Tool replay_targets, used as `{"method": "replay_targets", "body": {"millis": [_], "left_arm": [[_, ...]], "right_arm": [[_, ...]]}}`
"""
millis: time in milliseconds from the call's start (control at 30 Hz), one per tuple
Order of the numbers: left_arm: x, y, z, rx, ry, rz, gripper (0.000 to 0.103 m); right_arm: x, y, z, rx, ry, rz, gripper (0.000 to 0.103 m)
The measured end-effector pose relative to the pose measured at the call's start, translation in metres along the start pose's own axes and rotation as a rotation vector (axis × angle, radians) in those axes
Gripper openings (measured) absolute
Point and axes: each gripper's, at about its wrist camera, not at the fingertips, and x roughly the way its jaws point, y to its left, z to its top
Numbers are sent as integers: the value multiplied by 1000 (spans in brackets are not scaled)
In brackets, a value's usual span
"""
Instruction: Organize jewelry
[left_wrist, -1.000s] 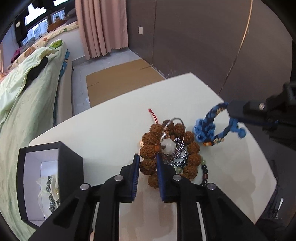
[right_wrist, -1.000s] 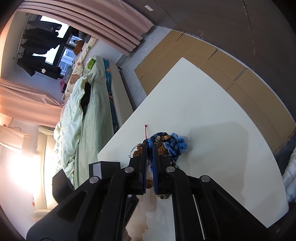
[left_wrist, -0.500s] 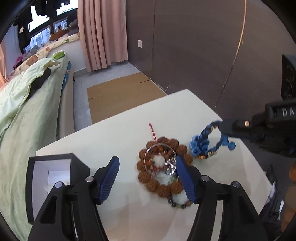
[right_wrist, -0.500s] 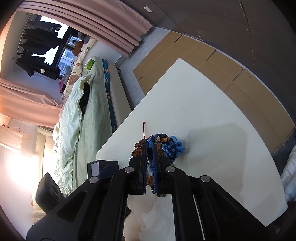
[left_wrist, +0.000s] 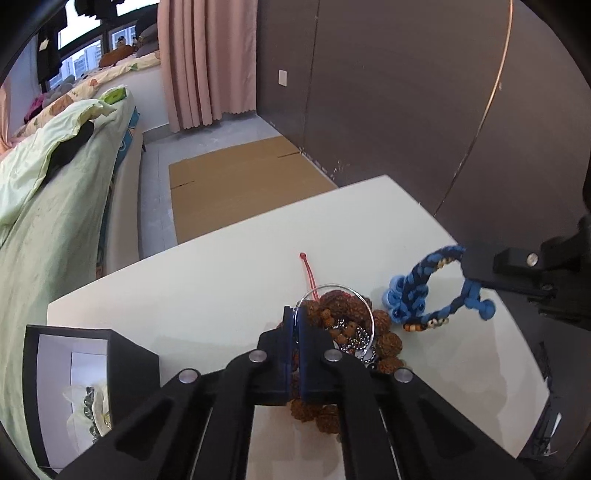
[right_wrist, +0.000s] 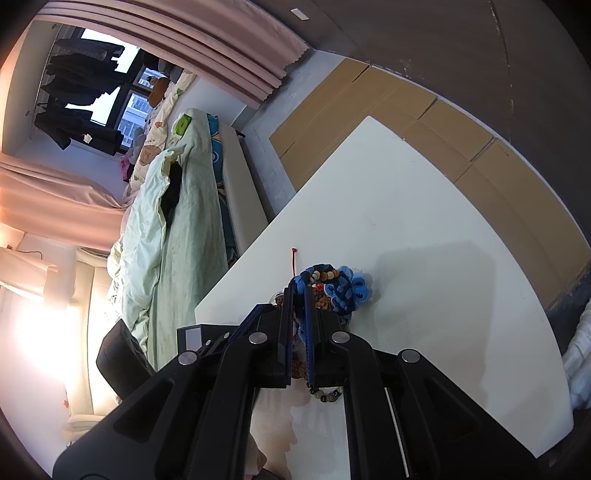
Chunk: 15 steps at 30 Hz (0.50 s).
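Observation:
A pile of jewelry lies on the white table: a brown seed-bead bracelet with a red cord, and dark metal beads. My left gripper is shut on a thin silver bangle and holds it tilted over the pile. My right gripper is shut on a blue braided bracelet and holds it just above the table, right of the pile; it also shows in the left wrist view.
An open black jewelry box with pieces inside stands at the table's left corner; it also shows in the right wrist view. A bed with green bedding is left of the table. Cardboard lies on the floor beyond.
My left gripper was wide open above the pile half a second ago; it has come down and shut on the silver bangle, lifting its edge. The right gripper holds the blue bracelet almost still.

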Motion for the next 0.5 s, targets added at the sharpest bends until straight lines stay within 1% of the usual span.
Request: {"method": "replay_targets", "body": {"millis": [100,267,367,500], "left_arm": [[-9,4,-1,-5,-20,0,0],[-30,17,-4,-74,-57,-35,0],[-48,27,-5,-111,-91,-55,0],[-73,34,-8,-133,-138,-57,0]], "right_arm": [[0,0,0,0,1,-2,7],[-1,2,-1,-3,-1,-4,7],[-3,4,-3,-15,-6,6,7],[-7,12,-8,-45,-21,41,7]]}}
